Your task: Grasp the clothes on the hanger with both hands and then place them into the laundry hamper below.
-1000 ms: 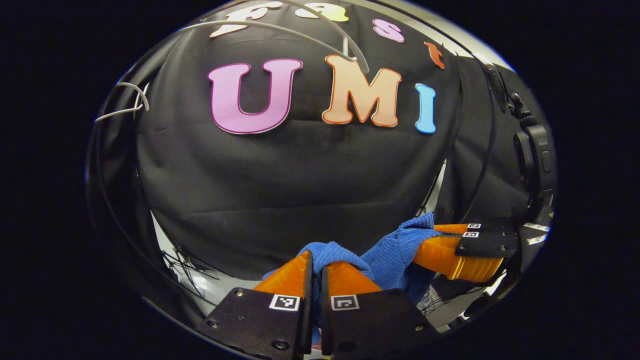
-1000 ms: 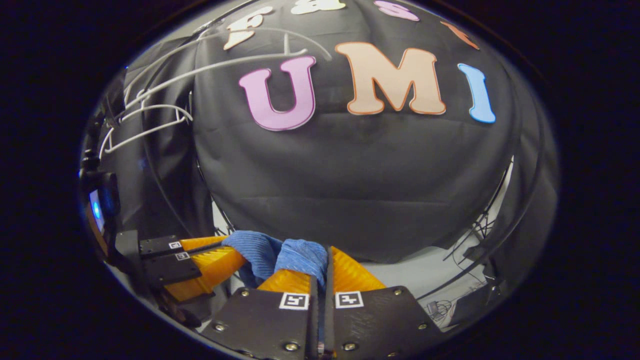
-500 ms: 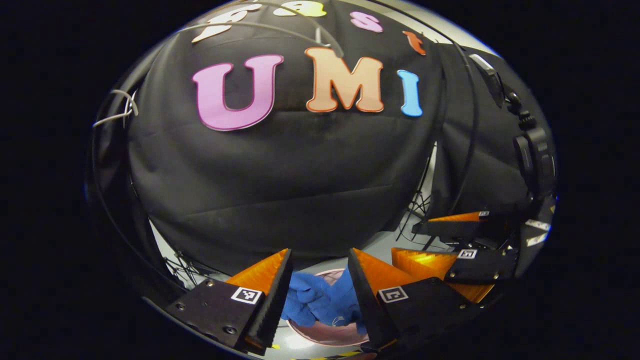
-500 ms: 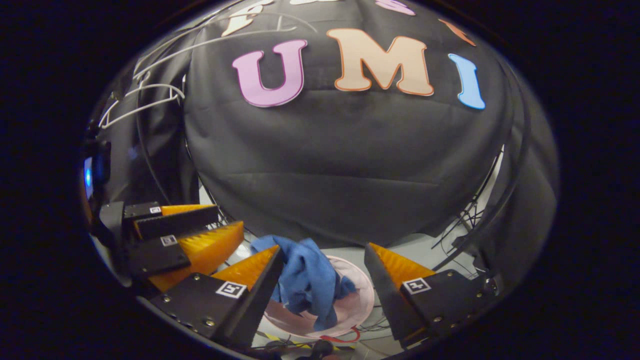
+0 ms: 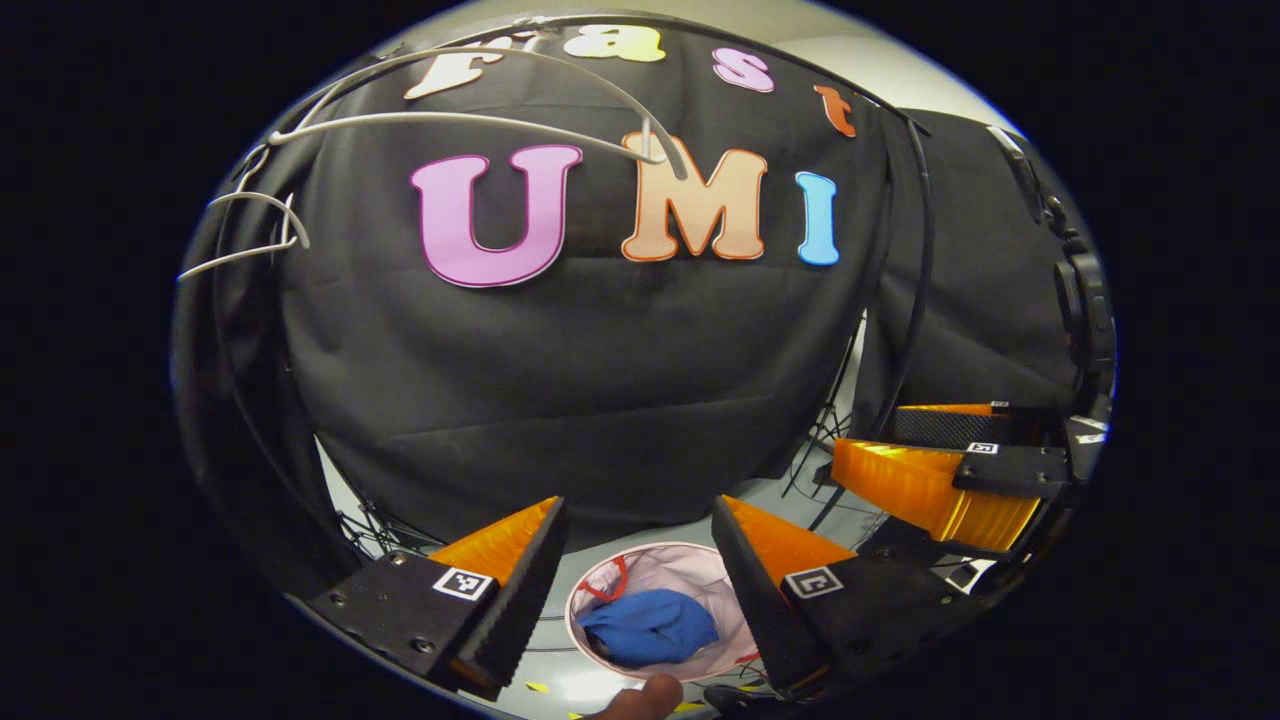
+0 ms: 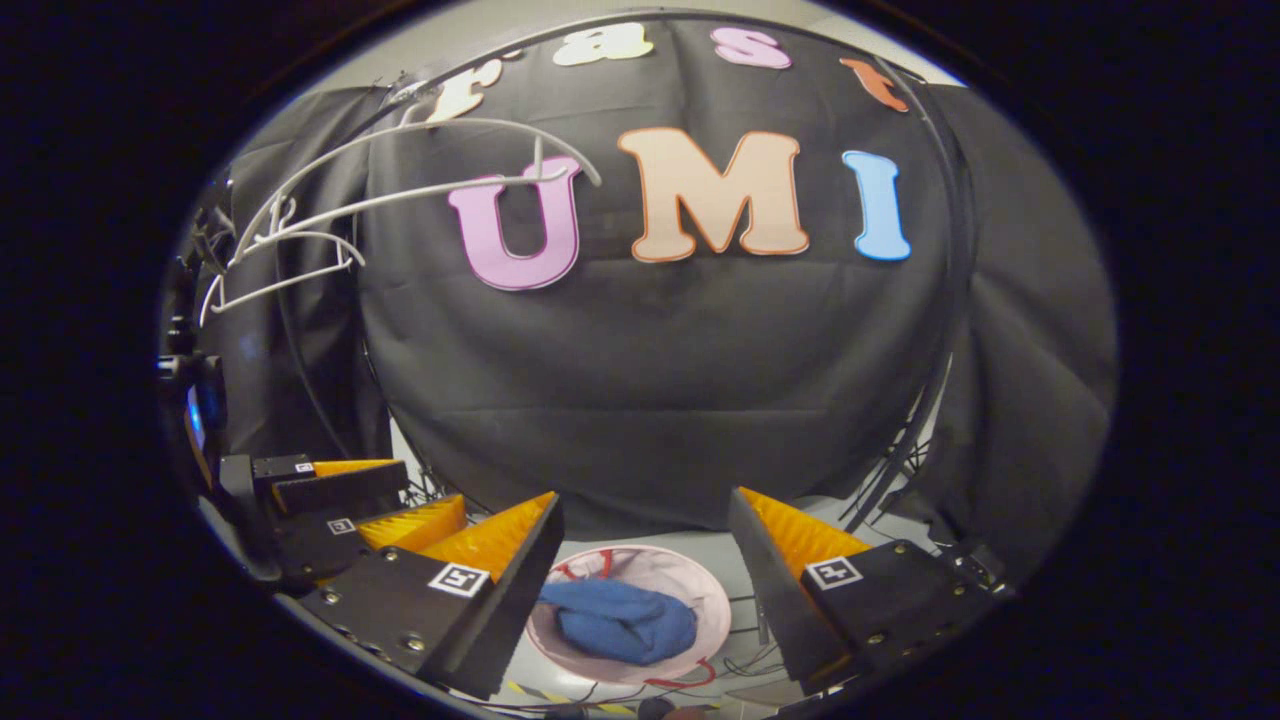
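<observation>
Blue knitted clothes (image 5: 650, 627) lie bunched in the round white fabric laundry hamper (image 5: 690, 566), which stands on the pale floor (image 5: 560, 660) below both grippers. In the right gripper view the same blue bundle (image 6: 620, 620) rests against the near side of the hamper (image 6: 690, 590), whose rim carries a thin red loop handle at the back and another at the front.

The left gripper (image 5: 635, 520) hangs above the hamper with its two fingers spread wide apart and nothing between them; the hamper shows through the gap. The right gripper (image 6: 645, 515) is likewise spread wide and holds nothing, framing the hamper from above. Each gripper shows at the edge of the other's view, the right one (image 5: 935, 480) to the side in the left gripper view and the left one (image 6: 370, 500) to the side in the right gripper view, close beside one another and apart from the clothes.

A white plastic hanger (image 5: 480, 110) hangs bare high up against the black cloth wall (image 5: 600, 370), with a second white hanger (image 5: 250, 225) farther to the side. Dark stand legs and cables (image 6: 900, 470) sit on the floor near the foot of the cloth. A fingertip (image 5: 645, 695) of the person shows at the bottom edge of the left gripper view.
</observation>
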